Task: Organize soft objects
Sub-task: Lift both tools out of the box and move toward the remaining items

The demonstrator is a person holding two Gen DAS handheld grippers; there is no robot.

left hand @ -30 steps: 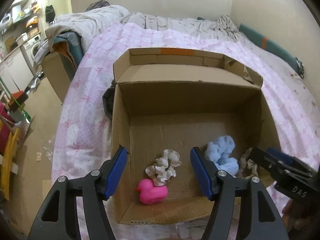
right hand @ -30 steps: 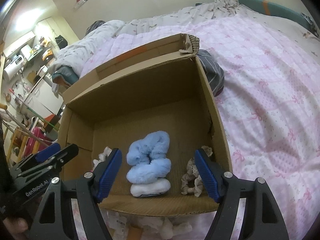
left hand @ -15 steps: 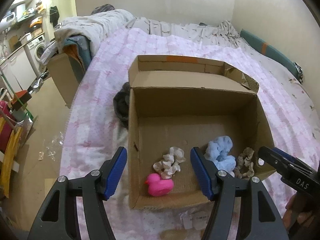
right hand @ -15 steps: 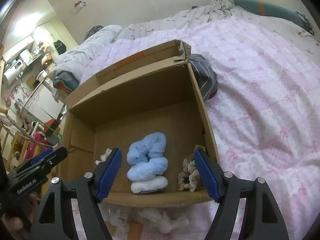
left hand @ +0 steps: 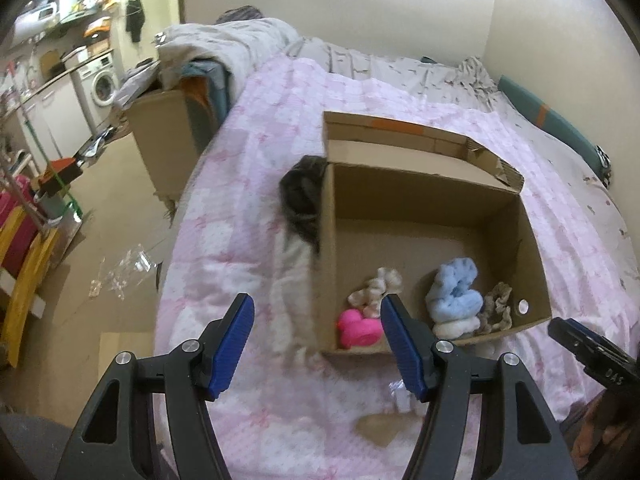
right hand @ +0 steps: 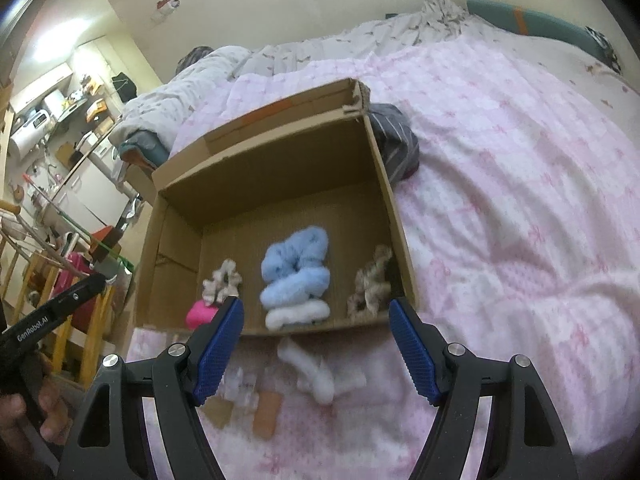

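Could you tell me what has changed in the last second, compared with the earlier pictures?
Both hands drew back from the cardboard box: the left gripper now sits over the pink quilt beside it, and the right gripper is in front of its near edge. Both stayed open and empty. The blue scrunchie, pink duck and other scrunchies lie where they were.

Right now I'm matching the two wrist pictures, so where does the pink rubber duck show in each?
Left wrist: pink rubber duck in the cardboard box's near-left corner, left of centre.
Right wrist: duck at lower left, partly hidden behind the gripper's blue pad.
Shared landmark: the blue scrunchie in the box.
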